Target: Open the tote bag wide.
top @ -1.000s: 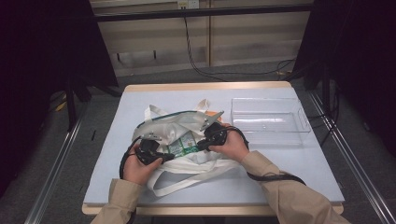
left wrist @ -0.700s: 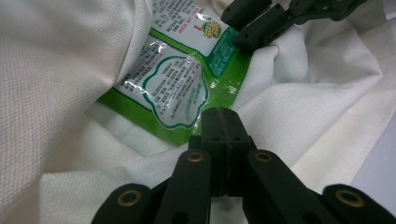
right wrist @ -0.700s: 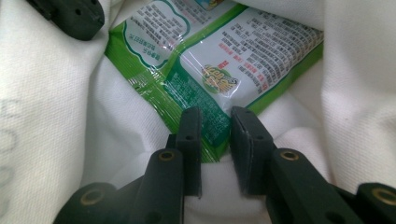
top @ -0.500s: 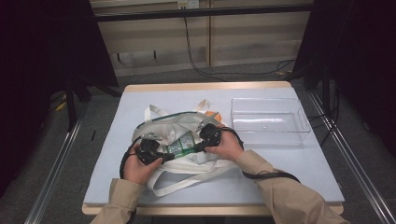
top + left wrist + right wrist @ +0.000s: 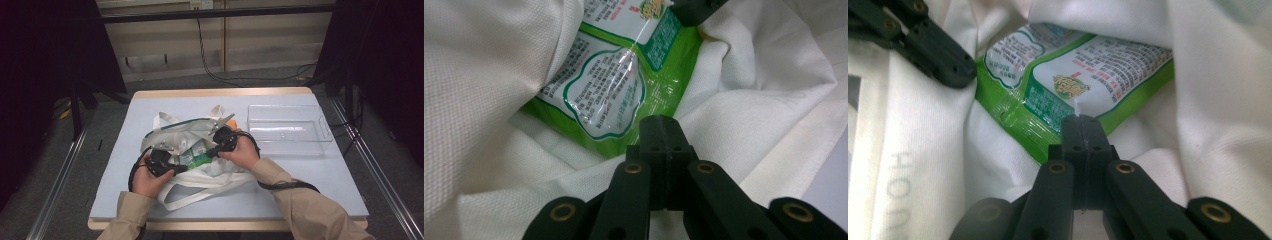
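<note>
A white cloth tote bag (image 5: 210,175) lies on the table with its mouth held apart. Inside it sits a green and white snack packet (image 5: 194,155), printed side up (image 5: 614,85) (image 5: 1088,70). My left gripper (image 5: 178,169) is at the near left of the bag's mouth, its jaws shut (image 5: 660,131) on the bag's white rim right beside the packet. My right gripper (image 5: 213,149) reaches in from the right, with jaws shut (image 5: 1082,127) on the packet's crimped edge. The left gripper's jaws (image 5: 950,67) also appear at the top left of the right gripper view.
A clear plastic tray (image 5: 290,125) stands on the pale blue table (image 5: 325,175) to the right of the bag. Something orange (image 5: 236,120) peeks out behind the right hand. The bag's straps (image 5: 185,199) trail toward the front edge.
The right gripper has moved a little left and deeper into the bag's mouth, onto the packet. The left gripper has barely shifted.
</note>
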Motion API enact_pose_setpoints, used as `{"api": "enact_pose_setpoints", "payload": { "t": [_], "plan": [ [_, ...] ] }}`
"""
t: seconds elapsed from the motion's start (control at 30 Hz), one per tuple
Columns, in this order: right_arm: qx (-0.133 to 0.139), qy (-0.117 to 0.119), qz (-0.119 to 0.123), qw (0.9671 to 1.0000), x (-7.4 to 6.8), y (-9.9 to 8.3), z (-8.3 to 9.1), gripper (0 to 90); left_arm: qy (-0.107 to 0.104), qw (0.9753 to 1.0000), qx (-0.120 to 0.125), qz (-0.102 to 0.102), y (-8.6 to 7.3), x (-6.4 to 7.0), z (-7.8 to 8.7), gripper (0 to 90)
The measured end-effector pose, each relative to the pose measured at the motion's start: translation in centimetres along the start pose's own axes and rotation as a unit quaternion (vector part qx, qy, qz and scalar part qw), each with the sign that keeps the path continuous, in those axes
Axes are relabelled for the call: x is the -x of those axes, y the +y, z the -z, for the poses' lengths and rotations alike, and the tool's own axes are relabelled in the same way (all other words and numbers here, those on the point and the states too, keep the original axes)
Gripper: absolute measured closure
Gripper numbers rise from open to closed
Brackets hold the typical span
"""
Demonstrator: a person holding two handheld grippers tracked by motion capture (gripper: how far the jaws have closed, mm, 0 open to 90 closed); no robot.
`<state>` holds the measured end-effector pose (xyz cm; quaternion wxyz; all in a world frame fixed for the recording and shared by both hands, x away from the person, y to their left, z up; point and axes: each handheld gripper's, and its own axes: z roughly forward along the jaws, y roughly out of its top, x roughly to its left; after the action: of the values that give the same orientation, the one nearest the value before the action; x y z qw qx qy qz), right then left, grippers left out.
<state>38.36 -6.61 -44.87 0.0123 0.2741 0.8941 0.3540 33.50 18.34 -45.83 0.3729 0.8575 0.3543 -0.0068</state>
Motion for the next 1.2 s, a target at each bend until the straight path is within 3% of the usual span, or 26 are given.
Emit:
{"api": "enact_pose_setpoints", "payload": {
  "t": [0.5,0.7,0.9,0.93,1.07,1.2],
  "plan": [
    [0.058,-0.007,-0.011,0.9982,0.5,1.3,2.2,90.0,0.003,0.9999,-0.003,-0.009,0.1,-0.1,0.3,88.2],
    [0.059,-0.005,-0.009,0.9982,0.5,1.6,2.6,90.0,0.011,0.9999,-0.008,-0.008,0.2,0.0,0.6,90.0],
    [0.063,-0.013,-0.007,0.9979,0.8,1.5,3.0,90.0,0.025,0.9996,0.011,-0.006,0.3,-0.3,1.8,90.0],
    [0.061,-0.012,-0.010,0.9980,0.8,1.5,3.1,90.0,0.018,0.9998,0.011,-0.002,0.2,-0.5,1.8,87.4],
    [0.069,-0.012,-0.009,0.9975,1.0,1.5,3.4,90.0,0.031,0.9995,-0.011,-0.004,0.1,-0.4,1.3,90.0],
    [0.079,-0.010,-0.017,0.9967,1.2,1.6,4.0,90.0,0.024,0.9997,-0.004,-0.003,0.2,-0.6,0.8,90.0]
  ]
}}
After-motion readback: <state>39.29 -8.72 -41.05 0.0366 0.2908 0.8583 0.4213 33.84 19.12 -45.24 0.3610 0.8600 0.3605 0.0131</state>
